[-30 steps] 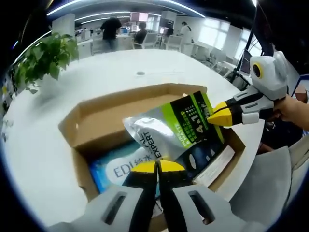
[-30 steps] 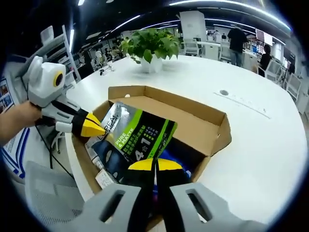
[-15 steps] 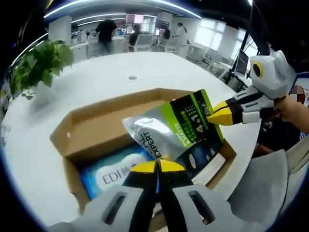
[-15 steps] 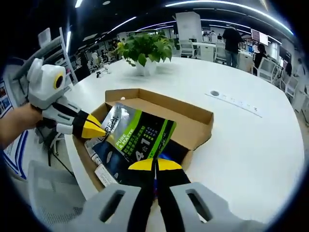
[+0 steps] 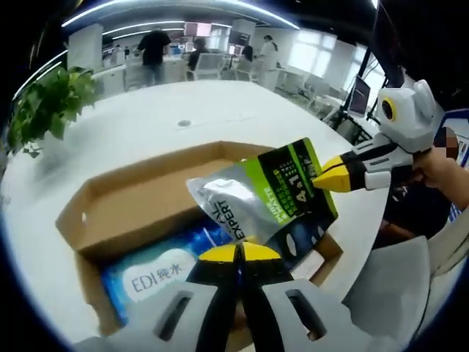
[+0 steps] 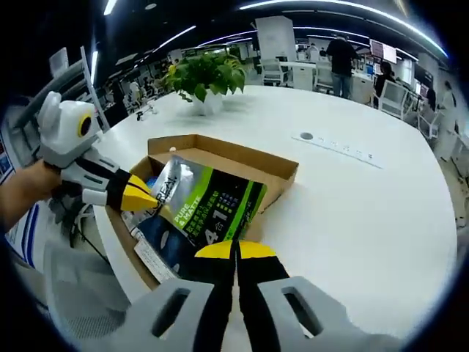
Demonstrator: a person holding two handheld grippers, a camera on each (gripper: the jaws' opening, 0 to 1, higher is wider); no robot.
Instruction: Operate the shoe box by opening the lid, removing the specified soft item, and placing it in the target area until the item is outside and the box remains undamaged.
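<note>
My left gripper was pinched tight on one edge of the pouch, its yellow tips together with no gap. The right gripper was closed the same way on the opposite edge, so I carried the silver, green and black pouch stretched between the two tools. In the left gripper view the right one came in from the side with its tip on the pouch's far corner; in the right gripper view the left one did the same.

Over the last second the box had dropped away and shrunk beneath the pouch in both views, while the pouch kept its place between my jaws. I read that as the lift going well: the pouch was above the open box, apart from the blue pack left inside. The cardboard walls looked straight and untorn.

What remained, I judged, was carrying the pouch sideways over the white table and setting it down off the box.
</note>
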